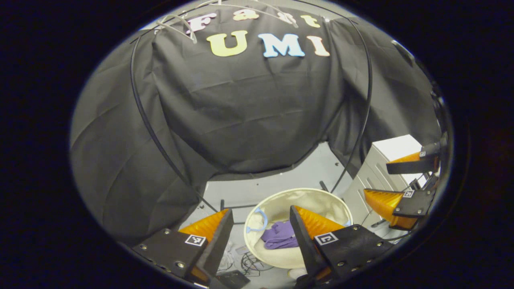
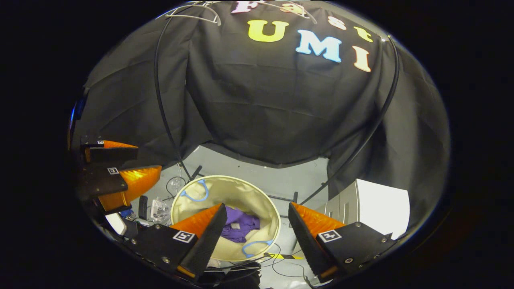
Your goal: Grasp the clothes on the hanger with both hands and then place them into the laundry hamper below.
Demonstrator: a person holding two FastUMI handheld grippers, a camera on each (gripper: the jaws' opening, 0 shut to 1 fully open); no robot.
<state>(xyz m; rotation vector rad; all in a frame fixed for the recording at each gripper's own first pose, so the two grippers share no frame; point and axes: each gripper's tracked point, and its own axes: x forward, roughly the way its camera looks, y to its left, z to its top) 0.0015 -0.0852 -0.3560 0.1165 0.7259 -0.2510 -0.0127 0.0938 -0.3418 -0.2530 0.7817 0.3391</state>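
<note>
Grey floor (image 2: 257, 172), cream laundry hamper (image 2: 241, 192) holding purple clothes (image 2: 239, 222), both grippers' jaws wide apart, empty.

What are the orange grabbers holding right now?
Nothing. The left gripper and right gripper are both open and empty; the purple clothes lie in the hamper.

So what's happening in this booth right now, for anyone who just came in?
A person holds a gripper in each hand above a round cream laundry hamper on the floor. A purple garment lies inside it, so the drop looks done. The left gripper and the right gripper are both open and hold nothing. A white hanger hangs bare on the rack at the top of the black wall.
</note>
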